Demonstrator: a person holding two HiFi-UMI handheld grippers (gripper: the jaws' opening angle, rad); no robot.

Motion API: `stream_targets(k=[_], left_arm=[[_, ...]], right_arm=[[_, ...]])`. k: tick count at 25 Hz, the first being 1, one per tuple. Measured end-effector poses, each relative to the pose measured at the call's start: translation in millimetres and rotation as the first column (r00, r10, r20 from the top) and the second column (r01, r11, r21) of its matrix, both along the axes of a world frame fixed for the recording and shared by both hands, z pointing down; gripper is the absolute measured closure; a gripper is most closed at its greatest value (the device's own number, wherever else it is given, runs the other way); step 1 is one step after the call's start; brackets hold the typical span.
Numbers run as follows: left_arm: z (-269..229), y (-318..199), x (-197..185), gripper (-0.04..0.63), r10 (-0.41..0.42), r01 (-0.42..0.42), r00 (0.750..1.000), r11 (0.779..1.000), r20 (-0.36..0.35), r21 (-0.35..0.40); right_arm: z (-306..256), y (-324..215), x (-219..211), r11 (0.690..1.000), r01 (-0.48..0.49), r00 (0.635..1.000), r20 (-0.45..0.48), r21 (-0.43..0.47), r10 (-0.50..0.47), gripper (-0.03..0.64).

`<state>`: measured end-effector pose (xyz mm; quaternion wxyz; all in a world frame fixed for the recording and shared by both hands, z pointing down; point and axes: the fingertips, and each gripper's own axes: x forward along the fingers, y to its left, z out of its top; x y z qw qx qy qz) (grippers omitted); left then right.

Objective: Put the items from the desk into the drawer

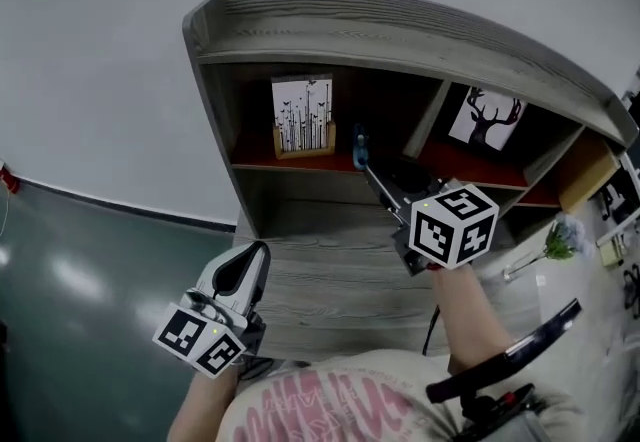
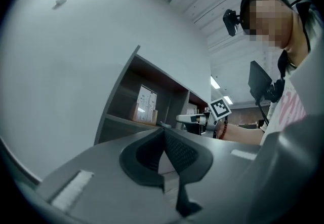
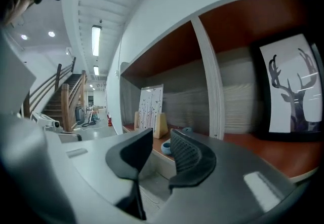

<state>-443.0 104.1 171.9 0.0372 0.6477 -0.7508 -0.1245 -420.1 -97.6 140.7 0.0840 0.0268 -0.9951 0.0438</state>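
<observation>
Small blue round item, squat like a little cup, sits at the front edge of the red-brown shelf, in the left compartment of the grey wooden hutch. It is just right of a white printed card in a wooden stand. It lies straight ahead of the right gripper, framed in the gap between its jaws, which stand partly apart and hold nothing. Being round, it seems to offer no long axis to line up with. The left gripper hangs well back over the grey wood-grain tabletop, jaws together and empty, so the right hand is far nearer. No drawer shows in any view.
</observation>
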Motion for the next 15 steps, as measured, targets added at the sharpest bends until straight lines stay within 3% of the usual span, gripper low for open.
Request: stream_targets(k=[5, 9, 12, 15], left_arm=[[-1.0, -55.4, -2.6, 0.577, 0.134, -0.133, 0.991, 0.991, 0.019, -0.016], [-5.7, -75.6, -8.6, 0.578, 0.244, -0.244, 0.969, 0.970, 0.038, -0.006], [-7.7, -78.9, -12.3, 0.577, 0.333, -0.332, 0.942, 0.943, 0.049, -0.017], [-5.2, -75.7, -14.0, 0.577, 0.435, -0.433, 0.898, 0.900, 0.062, -0.041]], right_arm=[[14.4, -5.5, -12.4, 1.000, -0.030, 0.999, -0.031, -0.007, 0.030, 0.482], [16.6, -11.0, -22.0, 0.990, -0.137, 0.989, -0.055, 0.019, 0.138, 0.440], [19.5, -17.4, -30.3, 0.967, -0.255, 0.963, -0.085, 0.026, 0.256, 0.387], [30.1, -25.0, -39.1, 0.930, -0.368, 0.919, -0.149, 0.017, 0.366, 0.342]])
